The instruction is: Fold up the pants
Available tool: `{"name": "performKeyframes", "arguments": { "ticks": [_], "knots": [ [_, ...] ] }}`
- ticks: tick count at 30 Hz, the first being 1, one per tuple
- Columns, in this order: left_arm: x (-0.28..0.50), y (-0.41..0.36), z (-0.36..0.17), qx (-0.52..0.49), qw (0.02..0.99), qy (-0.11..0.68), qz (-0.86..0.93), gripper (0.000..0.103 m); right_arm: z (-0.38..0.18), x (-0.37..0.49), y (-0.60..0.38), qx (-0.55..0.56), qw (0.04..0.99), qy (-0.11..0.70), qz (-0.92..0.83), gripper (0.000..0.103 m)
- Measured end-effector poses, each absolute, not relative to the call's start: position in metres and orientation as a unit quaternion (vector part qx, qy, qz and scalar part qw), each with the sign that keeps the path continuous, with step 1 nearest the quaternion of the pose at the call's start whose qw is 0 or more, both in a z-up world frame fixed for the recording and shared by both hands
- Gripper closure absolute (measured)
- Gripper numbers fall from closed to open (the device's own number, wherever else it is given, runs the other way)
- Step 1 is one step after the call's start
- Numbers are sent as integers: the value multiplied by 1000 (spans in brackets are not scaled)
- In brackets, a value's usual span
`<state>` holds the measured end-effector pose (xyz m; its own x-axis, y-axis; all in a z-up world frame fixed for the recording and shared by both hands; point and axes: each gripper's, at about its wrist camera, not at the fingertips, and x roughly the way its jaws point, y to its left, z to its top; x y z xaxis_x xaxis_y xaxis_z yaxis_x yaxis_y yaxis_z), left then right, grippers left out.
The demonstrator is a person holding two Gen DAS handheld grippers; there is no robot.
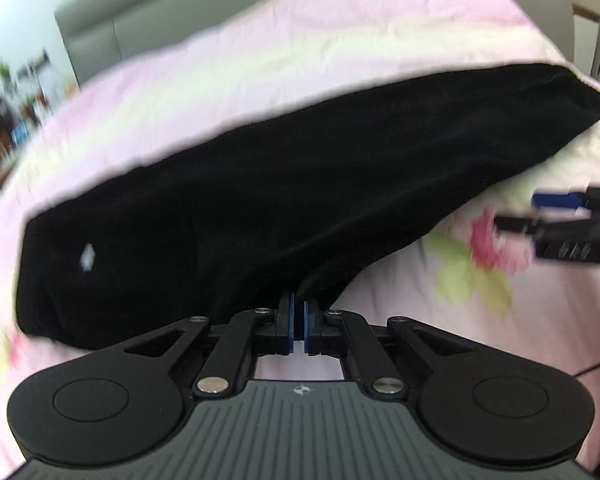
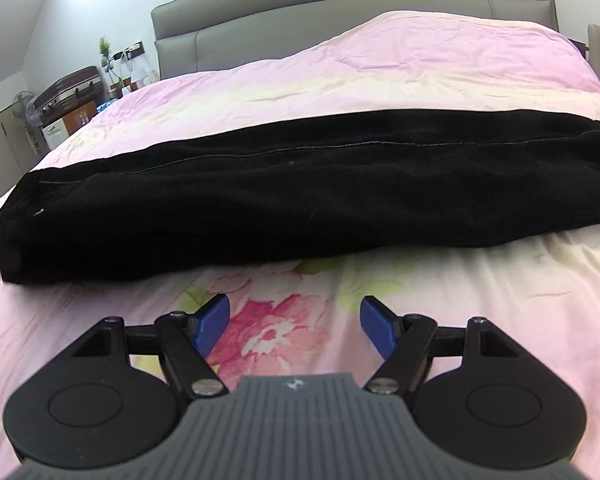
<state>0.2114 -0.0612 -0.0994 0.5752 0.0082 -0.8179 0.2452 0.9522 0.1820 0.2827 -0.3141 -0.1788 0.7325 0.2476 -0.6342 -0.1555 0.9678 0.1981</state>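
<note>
Pants: black pants (image 2: 300, 196) lie across the pink floral bedspread (image 2: 420, 72) as 1 long band running left to right, already doubled lengthwise so far as I can judge (a stitched seam runs along the far upper layer)
Left gripper: the left gripper (image 1: 299, 312) has its blue pads pressed together on the near edge of the pants, pinching a small tuck of black cloth that pulls to a point at the tips
Right gripper: the right gripper (image 2: 294, 326) is spread wide with nothing between its fingers, hovering over the pink flower print just short of the pants' near edge; in the left view it comes in from the right, blurred, apart from the cloth
Done: the legs appear stacked into 1 strip, and 1 hold is taken on the near edge
Left: the right side has no hold yet; the strip is at full length, so I judge the crosswise folds are all to come
Containers: a suitcase (image 2: 70, 86) sits closed beyond the bed's far left corner; what is inside cannot be told, and nothing of the task is in it
</note>
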Motion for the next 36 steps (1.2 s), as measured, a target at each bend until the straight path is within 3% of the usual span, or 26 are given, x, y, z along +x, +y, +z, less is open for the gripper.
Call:
{"name": "performKeyframes", "arguments": {
  "ticks": [7,11,17,20,23,27,33,36],
  "knots": [
    [246,-32,-141,45,836,543,-65,99,-177,285,-320,60,929,357,80,34],
    [248,-33,-123,89,807,572,-112,83,-177,286,-331,69,926,369,51,34],
    [258,-20,-76,79,819,540,-177,70,-165,289,-379,74,923,378,16,31],
    [288,-9,-55,71,843,505,-171,50,-155,301,-418,45,922,385,-5,31],
    [323,-5,-48,95,859,476,-163,48,-142,318,-467,43,917,396,-28,30],
    [381,-5,-50,130,865,460,-156,28,-127,345,-532,72,907,409,-67,24],
    [453,-35,-71,232,843,449,-183,22,-113,387,-594,65,903,410,-109,23],
    [470,-59,-89,275,822,452,-211,21,-114,410,-613,69,897,422,-108,17]
  ]
}}
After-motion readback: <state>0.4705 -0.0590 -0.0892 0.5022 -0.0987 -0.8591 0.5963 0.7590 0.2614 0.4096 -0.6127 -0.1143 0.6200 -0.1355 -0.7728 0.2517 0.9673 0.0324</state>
